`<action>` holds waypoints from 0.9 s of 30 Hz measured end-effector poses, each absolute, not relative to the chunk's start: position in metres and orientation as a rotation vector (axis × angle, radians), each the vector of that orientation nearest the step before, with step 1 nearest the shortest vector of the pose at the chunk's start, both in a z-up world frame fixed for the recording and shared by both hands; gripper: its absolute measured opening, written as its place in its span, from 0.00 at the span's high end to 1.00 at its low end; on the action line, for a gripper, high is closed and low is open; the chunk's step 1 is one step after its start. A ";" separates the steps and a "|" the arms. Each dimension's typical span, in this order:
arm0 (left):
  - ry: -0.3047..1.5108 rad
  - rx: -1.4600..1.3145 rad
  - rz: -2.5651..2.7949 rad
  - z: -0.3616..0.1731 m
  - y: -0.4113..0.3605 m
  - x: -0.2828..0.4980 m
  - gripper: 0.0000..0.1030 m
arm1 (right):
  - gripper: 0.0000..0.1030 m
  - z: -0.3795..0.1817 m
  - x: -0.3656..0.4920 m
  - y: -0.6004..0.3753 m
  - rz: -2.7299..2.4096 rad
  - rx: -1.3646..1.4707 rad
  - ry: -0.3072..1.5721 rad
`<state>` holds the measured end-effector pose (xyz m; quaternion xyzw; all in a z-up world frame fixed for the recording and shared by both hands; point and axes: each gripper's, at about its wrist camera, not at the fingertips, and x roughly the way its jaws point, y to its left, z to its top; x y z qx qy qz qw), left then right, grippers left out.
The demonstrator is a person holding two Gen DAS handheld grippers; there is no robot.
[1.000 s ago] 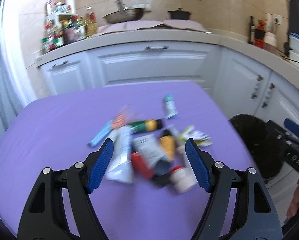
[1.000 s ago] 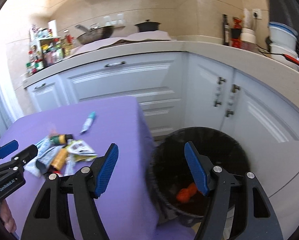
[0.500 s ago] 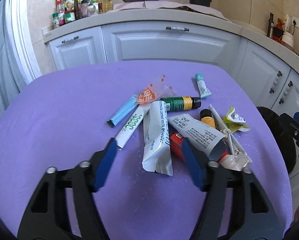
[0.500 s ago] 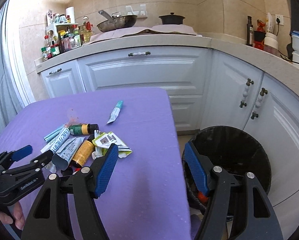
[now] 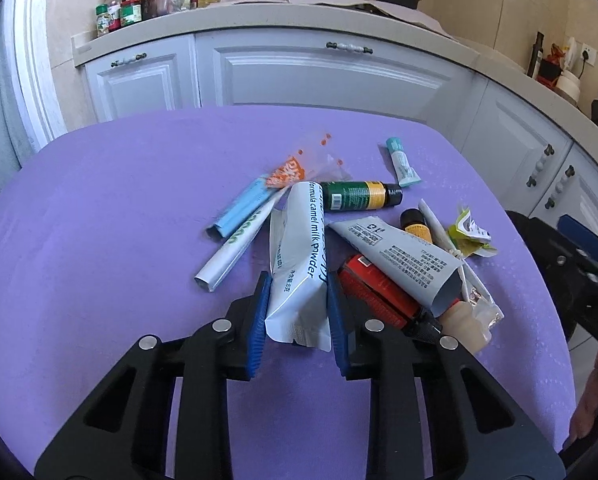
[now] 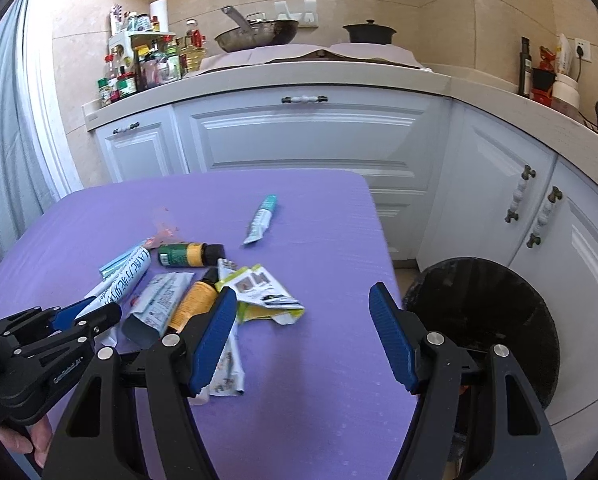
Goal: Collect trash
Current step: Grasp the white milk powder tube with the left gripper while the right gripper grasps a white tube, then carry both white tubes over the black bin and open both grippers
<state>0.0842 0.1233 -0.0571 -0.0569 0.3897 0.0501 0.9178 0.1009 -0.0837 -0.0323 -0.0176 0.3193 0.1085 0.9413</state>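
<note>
Gripping the white camel-milk-powder sachet (image 5: 299, 256) near its bottom end, left claw (image 5: 299, 312) is clamped; lift straight clear of neighbouring tubes. Right claw (image 6: 303, 340) gapes wide, empty.

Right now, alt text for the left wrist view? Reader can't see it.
The left claw is shut on a white camel milk powder sachet at the near edge of a pile of tubes, bottles and wrappers on a purple table. A small teal tube lies apart behind the pile. White kitchen cabinets stand behind, and a black trash bin sits at the right.
</note>
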 end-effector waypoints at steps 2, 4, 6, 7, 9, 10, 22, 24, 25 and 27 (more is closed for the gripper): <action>0.792 -0.121 0.106 -0.053 0.127 0.080 0.74 | 0.35 -0.031 0.101 -0.077 0.234 -0.043 0.650; 0.783 -0.125 0.110 -0.048 0.132 0.075 0.74 | 0.35 -0.030 0.101 -0.071 0.247 -0.047 0.648; 0.773 -0.124 0.121 -0.043 0.138 0.070 0.74 | 0.35 -0.028 0.100 -0.062 0.265 -0.055 0.644; 0.767 -0.121 0.130 -0.041 0.142 0.069 0.74 | 0.35 -0.027 0.100 -0.059 0.272 -0.057 0.643; 0.757 -0.120 0.152 -0.038 0.151 0.063 0.74 | 0.35 -0.026 0.100 -0.050 0.291 -0.067 0.642; 0.754 -0.121 0.161 -0.037 0.155 0.062 0.74 | 0.35 -0.026 0.100 -0.046 0.299 -0.071 0.643; 0.747 -0.166 0.293 -0.035 0.214 0.044 0.74 | 0.35 -0.039 0.100 -0.003 0.369 -0.140 0.693; 0.744 -0.175 0.308 -0.034 0.221 0.041 0.74 | 0.37 -0.042 0.102 0.000 0.369 -0.149 0.711; 0.742 -0.178 0.313 -0.034 0.223 0.039 0.74 | 0.45 -0.044 0.102 0.001 0.368 -0.154 0.720; 0.739 -0.184 0.322 -0.033 0.227 0.036 0.74 | 0.54 -0.048 0.104 0.004 0.376 -0.165 0.744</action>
